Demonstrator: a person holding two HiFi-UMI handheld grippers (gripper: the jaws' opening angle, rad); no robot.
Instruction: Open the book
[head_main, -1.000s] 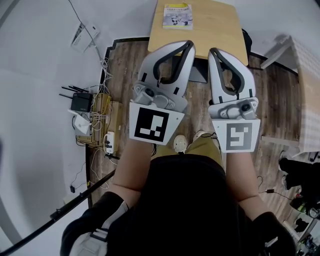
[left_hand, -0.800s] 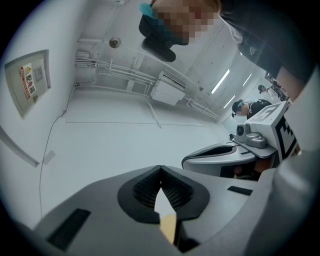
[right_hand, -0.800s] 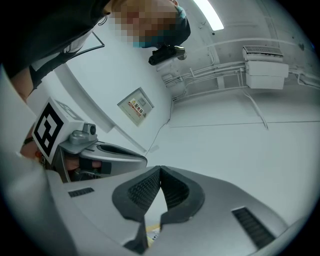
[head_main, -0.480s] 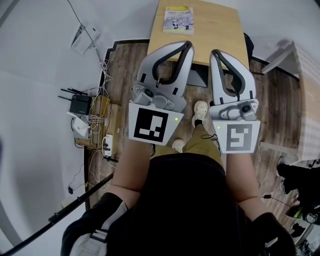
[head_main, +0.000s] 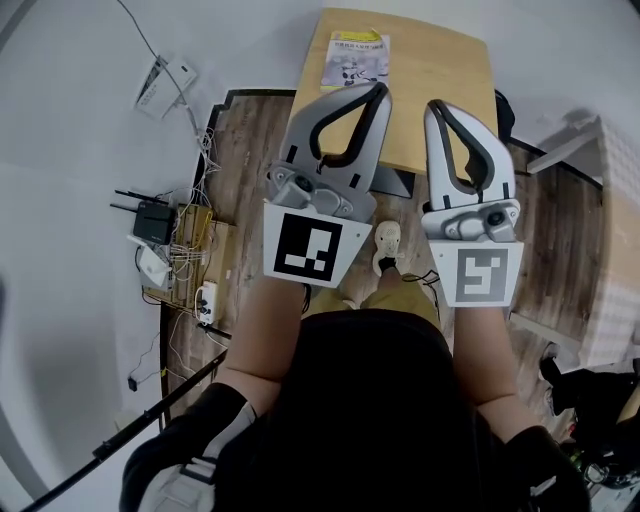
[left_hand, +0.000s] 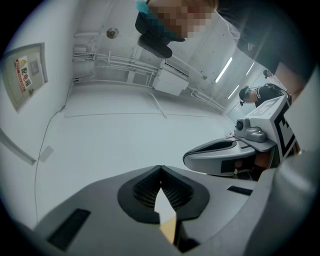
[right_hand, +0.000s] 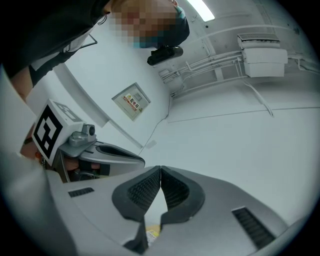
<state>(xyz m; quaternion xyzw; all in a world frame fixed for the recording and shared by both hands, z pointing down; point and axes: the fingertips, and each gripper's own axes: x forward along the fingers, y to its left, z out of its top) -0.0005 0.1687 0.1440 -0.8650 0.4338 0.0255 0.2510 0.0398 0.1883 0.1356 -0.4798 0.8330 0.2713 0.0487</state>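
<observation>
Well, far left on the wooden floor (head_main: 255, 150), against the white wall, lies a tangle of cables with a black router (head_main: 150, 222) and a white power strip (head_main: 205, 300). Ahead of me stands the light wooden desk (head_main: 440, 70), and the book (head_main: 355, 58) lies closed on its far left part, yellow-and-white cover up. My left tongs (head_main: 376, 92) are pressed together with nothing between them; seen from my head, their tips show over the desk's near edge, just beside the book's near corner. Looking along them, I see only the pale wall and ceiling, so they are tilted upward and hold nothing. Below, between my two forearms, one light shoe (head_main: 385, 247) shows on the floor. My right tongs (head_main: 434, 106) are closed too, ribbed pads meeting tip to tip, empty, likewise aimed up at the wall. They reach over the desk's near edge, beside the left pair and apart from the book.
</observation>
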